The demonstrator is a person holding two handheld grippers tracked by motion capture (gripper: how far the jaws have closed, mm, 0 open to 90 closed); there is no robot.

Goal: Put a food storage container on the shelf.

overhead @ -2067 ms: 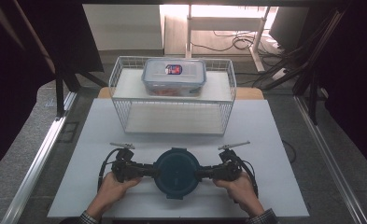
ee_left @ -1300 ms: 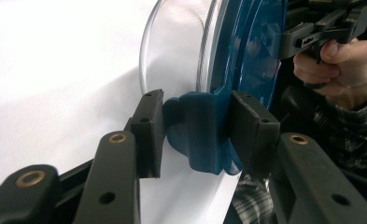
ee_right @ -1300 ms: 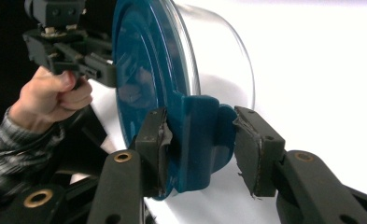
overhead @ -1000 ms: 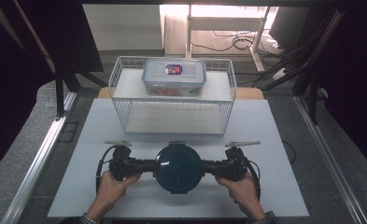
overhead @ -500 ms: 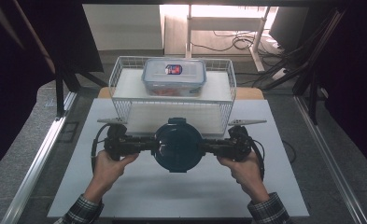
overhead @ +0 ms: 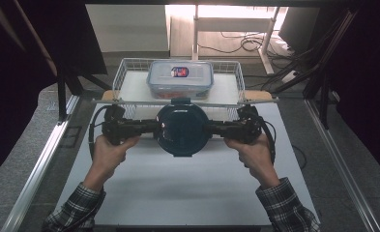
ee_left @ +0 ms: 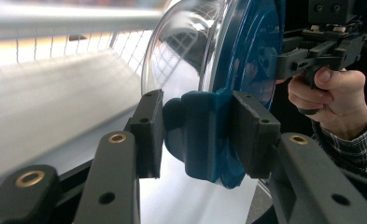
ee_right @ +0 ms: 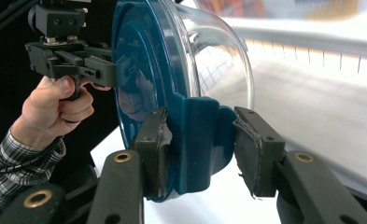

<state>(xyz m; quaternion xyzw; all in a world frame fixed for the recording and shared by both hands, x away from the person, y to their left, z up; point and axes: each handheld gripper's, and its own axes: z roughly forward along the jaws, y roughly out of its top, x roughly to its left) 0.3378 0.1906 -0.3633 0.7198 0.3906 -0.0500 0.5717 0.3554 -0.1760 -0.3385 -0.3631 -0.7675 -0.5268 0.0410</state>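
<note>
I saw a wire basket [overhead: 122,79] at the desk's [overhead: 178,193] far edge, holding a clear lidded box [overhead: 180,79]. I held a round blue-lidded bowl [overhead: 182,129] above the desk, just before the basket, lid up. My left claw [overhead: 149,127] and right claw [overhead: 215,128] each clamped a side latch.

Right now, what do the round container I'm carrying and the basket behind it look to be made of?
Round container: the bowl looks like clear glass or hard plastic, glossy, mirroring the basket grid in the left gripper view; which of the two I can't tell. Its lid looks like smooth dark-blue plastic with moulded clip tabs. Basket: thin white-coated metal wire, judging by its open grid.
</note>
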